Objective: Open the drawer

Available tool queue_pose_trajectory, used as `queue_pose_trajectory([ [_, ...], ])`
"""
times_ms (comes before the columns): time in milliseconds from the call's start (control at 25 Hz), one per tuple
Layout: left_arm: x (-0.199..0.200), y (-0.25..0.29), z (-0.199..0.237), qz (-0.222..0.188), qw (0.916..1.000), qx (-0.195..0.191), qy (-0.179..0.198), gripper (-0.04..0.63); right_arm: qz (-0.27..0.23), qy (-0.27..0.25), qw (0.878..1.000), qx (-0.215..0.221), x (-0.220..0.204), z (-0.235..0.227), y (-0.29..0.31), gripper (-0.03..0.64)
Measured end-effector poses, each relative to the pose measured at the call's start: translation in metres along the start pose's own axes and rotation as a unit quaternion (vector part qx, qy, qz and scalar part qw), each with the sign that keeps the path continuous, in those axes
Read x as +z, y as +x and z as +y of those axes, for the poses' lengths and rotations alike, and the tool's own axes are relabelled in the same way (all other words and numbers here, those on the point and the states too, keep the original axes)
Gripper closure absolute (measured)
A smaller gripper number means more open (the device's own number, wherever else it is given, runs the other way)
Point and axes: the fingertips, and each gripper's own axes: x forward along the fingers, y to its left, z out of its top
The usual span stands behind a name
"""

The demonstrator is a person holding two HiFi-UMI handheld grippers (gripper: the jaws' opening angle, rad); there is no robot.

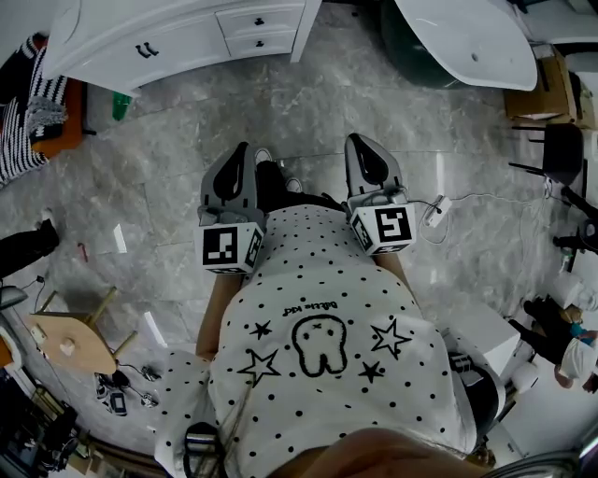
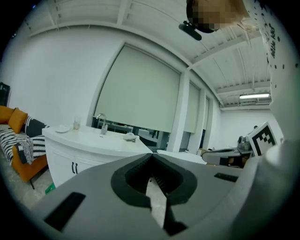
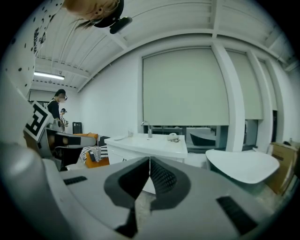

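A white vanity cabinet (image 1: pixel 112 47) stands at the far side of the marble floor, with two small drawers (image 1: pixel 262 21) stacked at its right end, both closed. Its top and tap also show in the left gripper view as the vanity (image 2: pixel 89 140) and in the right gripper view as the vanity (image 3: pixel 150 144). My left gripper (image 1: pixel 242 149) (image 2: pixel 151 155) and right gripper (image 1: pixel 356 140) (image 3: pixel 149 160) are held side by side in front of the person's body, well short of the cabinet. On both, the jaws meet at the tips with nothing between them.
A white bathtub (image 1: pixel 467 37) lies right of the cabinet. An orange sofa with a striped blanket (image 1: pixel 33 107) is at the left, a wooden stool (image 1: pixel 70 341) at the lower left. A cardboard box (image 1: pixel 542 89), cables and another person (image 1: pixel 575 355) are at the right.
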Motion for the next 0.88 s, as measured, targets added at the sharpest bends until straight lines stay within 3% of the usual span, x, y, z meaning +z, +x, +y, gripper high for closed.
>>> queue_pose_trajectory([
  [360,0.031,0.032,0.027,0.004,0.9994,-0.034,0.003,0.592,0.008,0.01,1.0,-0.012,0.026,0.007,0.038,0.601],
  [600,0.037,0.041,0.054,0.003,0.9994,-0.035,-0.002,0.592,0.007,0.024,1.0,-0.017,0.031,0.013,0.062,0.601],
  [880,0.052,0.044,0.055,-0.011,0.9966,-0.081,-0.001,0.592,-0.001,0.027,1.0,-0.013,0.041,0.025,0.075,0.601],
])
